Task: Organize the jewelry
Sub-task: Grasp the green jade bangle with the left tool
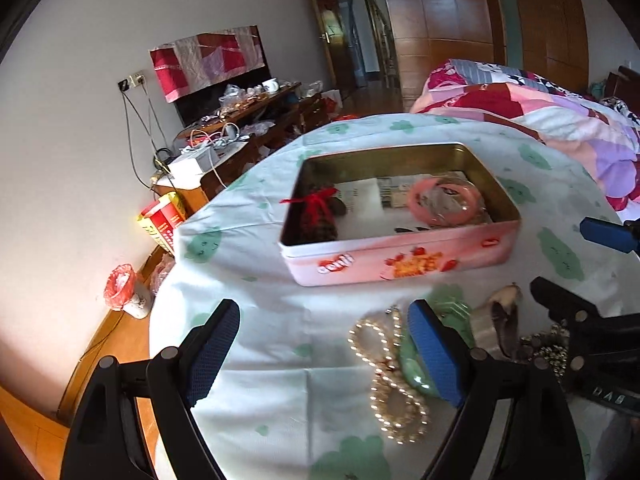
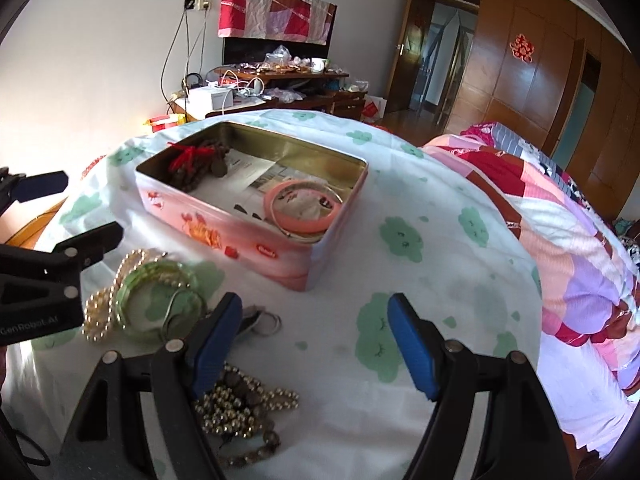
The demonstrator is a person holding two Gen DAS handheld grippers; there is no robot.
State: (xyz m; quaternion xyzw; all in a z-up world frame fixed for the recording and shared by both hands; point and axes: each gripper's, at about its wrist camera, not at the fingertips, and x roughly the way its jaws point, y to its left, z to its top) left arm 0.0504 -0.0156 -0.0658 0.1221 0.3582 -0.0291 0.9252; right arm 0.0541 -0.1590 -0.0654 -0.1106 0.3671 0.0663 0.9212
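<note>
The left gripper [image 1: 324, 350] is wide open and empty, with a pearl necklace [image 1: 386, 376] just inside its right finger. The right gripper [image 2: 316, 346] is open too, nothing between its fingers, beads [image 2: 240, 404] under its left finger. The tin box [image 2: 224, 232] lies beyond both.

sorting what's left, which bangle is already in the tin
The pink bangle, lying at the right end inside the tin. The green bangle lies outside on the cloth, tangled with the pearl necklace.

Green bangle [image 1: 416, 368] partly hidden behind left hand-held gripper [image 1: 326, 356] finger.
</note>
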